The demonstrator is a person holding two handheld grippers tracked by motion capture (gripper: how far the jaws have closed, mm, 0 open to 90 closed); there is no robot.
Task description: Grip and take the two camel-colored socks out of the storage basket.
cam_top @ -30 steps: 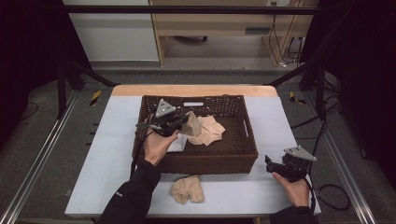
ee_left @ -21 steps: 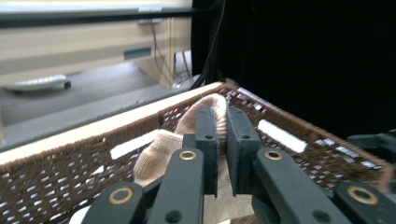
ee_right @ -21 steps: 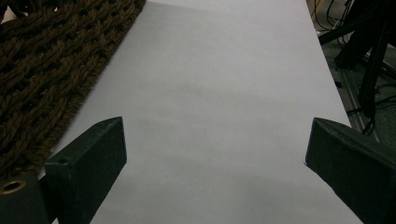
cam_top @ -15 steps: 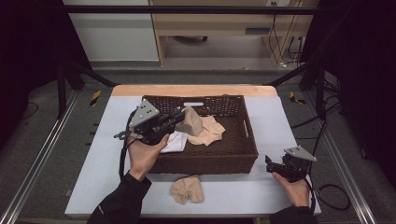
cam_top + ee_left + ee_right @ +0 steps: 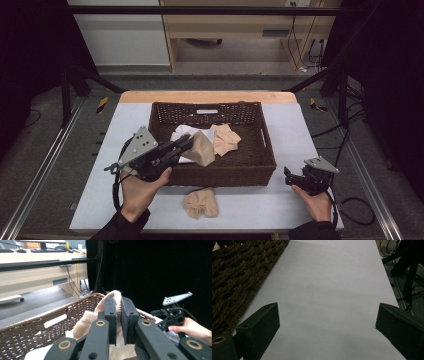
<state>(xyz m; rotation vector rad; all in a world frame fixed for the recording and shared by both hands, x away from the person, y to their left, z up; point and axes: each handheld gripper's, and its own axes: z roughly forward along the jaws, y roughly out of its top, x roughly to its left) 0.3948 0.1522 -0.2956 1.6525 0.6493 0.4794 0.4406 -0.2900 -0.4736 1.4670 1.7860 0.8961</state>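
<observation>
- Brown wicker made up the basket (image 5: 260, 150), which sat in the middle of the pale surface (image 5: 300, 135).
- The left gripper (image 5: 186, 143) reached over the basket's left wall from the person's left hand (image 5: 142, 187).
- Its fingers (image 5: 110, 315) were squeezed tight on a tan cloth (image 5: 202, 148), and the cloth hung inside the basket, lifted up a little.
- In the left gripper view the same tan cloth (image 5: 115, 296) stuck up between the two black fingers, with the woven basket wall (image 5: 37, 327) just behind it.
- A white cloth (image 5: 181, 132) lay on the basket floor under the tan one.
- A peach cloth (image 5: 226, 139) lay in the basket too, just right of the held one.
- Another tan cloth (image 5: 201, 202) sat crumpled on the surface, just in front of the basket.
- The right gripper (image 5: 290, 176) rested low on the surface near the basket's right front corner, held by the right hand (image 5: 316, 204).
- Its fingers (image 5: 259, 320) were spread wide apart with nothing in them, and the bare surface (image 5: 327, 302) showed between them.
- The basket's edge (image 5: 234, 275) was at the left in that view.
</observation>
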